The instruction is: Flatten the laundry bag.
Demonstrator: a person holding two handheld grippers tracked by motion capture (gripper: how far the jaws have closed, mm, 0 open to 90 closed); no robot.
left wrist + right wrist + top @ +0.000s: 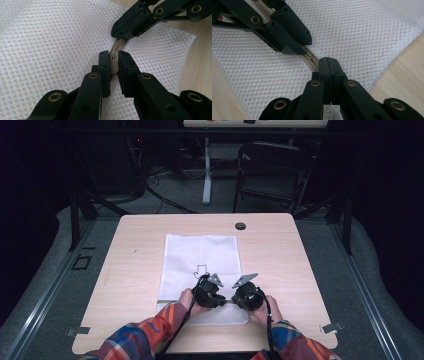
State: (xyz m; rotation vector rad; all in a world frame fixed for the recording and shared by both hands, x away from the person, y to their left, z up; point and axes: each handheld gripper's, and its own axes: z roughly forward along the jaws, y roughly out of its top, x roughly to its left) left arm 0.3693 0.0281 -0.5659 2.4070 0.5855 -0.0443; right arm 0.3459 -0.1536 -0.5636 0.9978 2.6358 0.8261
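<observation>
Mesh bag [202,255], white and flat, lies along the middle of the desk [280,250], its near end close to the near edge and partly covered by the two grippers and the hands behind them. One beige zipper [119,45] runs along that near end; most of its length is hidden under black jaws, and in the high view it is too small to make out. In the left gripper view, the left gripper [114,65] has its jaws drawn narrow and clamped on a beige piece of the zipper, seemingly the slider, though the jaws cover most of it. In the right gripper view, the right gripper [328,65] has its jaws pressed fully together at the zipper line; what lies between them is hidden, so what it pinches cannot be told. The two grippers sit just beside each other, tips nearly meeting.

Bare desk lies open to the left and right of the bag, wider on both sides than at the near edge, where the plaid sleeves [150,335] come in. A black outline drawing [200,270] on the bag is partly cut off by the left gripper. Beyond the bag's far end, one dark round cap [240,226] sits near the far edge. Behind the desk stands one dark folding chair [272,170], dim against the dark room.
</observation>
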